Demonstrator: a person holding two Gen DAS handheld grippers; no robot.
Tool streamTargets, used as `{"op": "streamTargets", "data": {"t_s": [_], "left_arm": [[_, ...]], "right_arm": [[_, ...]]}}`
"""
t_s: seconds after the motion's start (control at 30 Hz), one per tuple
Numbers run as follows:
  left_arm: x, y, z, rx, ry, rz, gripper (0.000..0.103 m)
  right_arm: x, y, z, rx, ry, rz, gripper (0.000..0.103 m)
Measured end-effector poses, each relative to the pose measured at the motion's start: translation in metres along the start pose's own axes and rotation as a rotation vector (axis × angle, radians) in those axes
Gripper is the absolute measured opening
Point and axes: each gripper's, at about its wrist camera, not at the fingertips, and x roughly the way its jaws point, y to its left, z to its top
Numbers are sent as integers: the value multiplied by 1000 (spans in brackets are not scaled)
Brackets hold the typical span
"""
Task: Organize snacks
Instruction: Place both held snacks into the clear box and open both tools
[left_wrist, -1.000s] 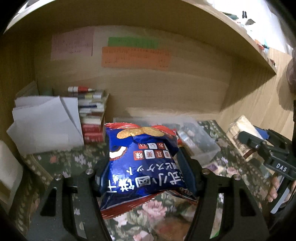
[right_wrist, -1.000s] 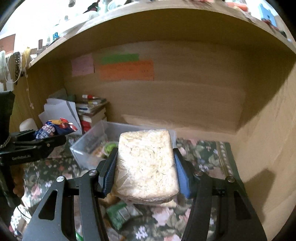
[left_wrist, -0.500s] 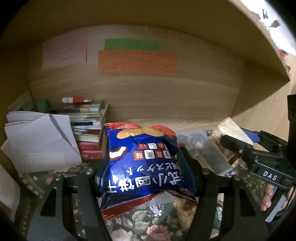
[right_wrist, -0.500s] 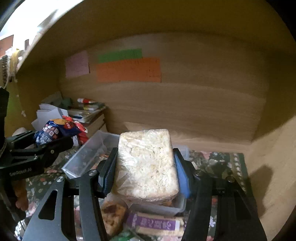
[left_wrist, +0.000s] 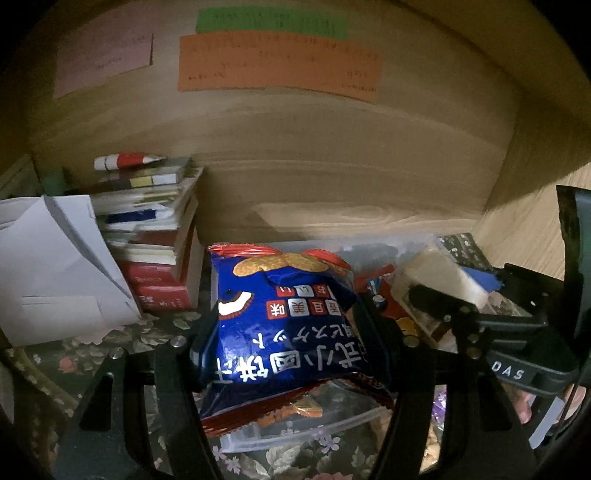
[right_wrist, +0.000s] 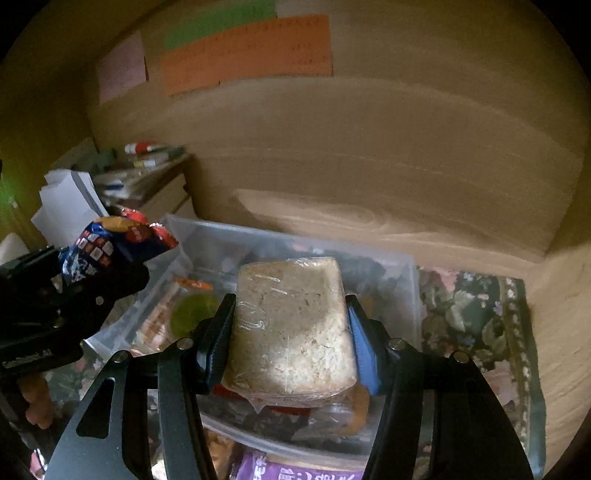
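My left gripper (left_wrist: 282, 328) is shut on a blue and red snack bag (left_wrist: 284, 325) with white print, held over the left end of a clear plastic bin (left_wrist: 295, 432). The same bag (right_wrist: 110, 245) and left gripper (right_wrist: 66, 295) show at the left of the right wrist view. My right gripper (right_wrist: 290, 332) is shut on a pale rice cracker block wrapped in clear film (right_wrist: 291, 328), held above the clear bin (right_wrist: 410, 280). That block (left_wrist: 439, 273) and the right gripper (left_wrist: 461, 314) appear at the right of the left wrist view. Several snacks lie inside the bin.
A stack of books (left_wrist: 155, 236) and white papers (left_wrist: 55, 266) stand left of the bin. A wooden back wall (right_wrist: 369, 155) with coloured notes (left_wrist: 277, 62) closes the shelf. A floral cloth (right_wrist: 476, 317) covers the shelf floor. A purple packet (right_wrist: 295, 470) lies before the bin.
Both grippers moved forward and down into the shelf with their snacks held. The bin now lies directly beneath them and the back wall is closer.
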Motion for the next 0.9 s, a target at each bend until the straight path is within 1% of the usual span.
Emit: {"op": "streamTargets", "data": {"t_s": [0.17,0.3,0.53,0.63,0.73,0.9], "left_arm": [[8,-2,-1,-9,27,-2,66],[5,-1,0,-17,21,-4,68],[-30,-1,-4,-7,-29,-19,74],[-48,-3,-9,1,-51,-18,80],[-65,-3,-19,16,-65,-13,83],[-91,-5,-44,33,-59,-11,87]], "right_arm": [[8,2,-2,-10,24,4,53],[-1,4,1,-19,3,3,53],[-30,5,-3,-22,-34,17,57],[-50,10,-10,-35,-62,19,63],[-72,14,-21,-48,-92,19,66],[-95,22,-45,-48,-107,31,66]]}}
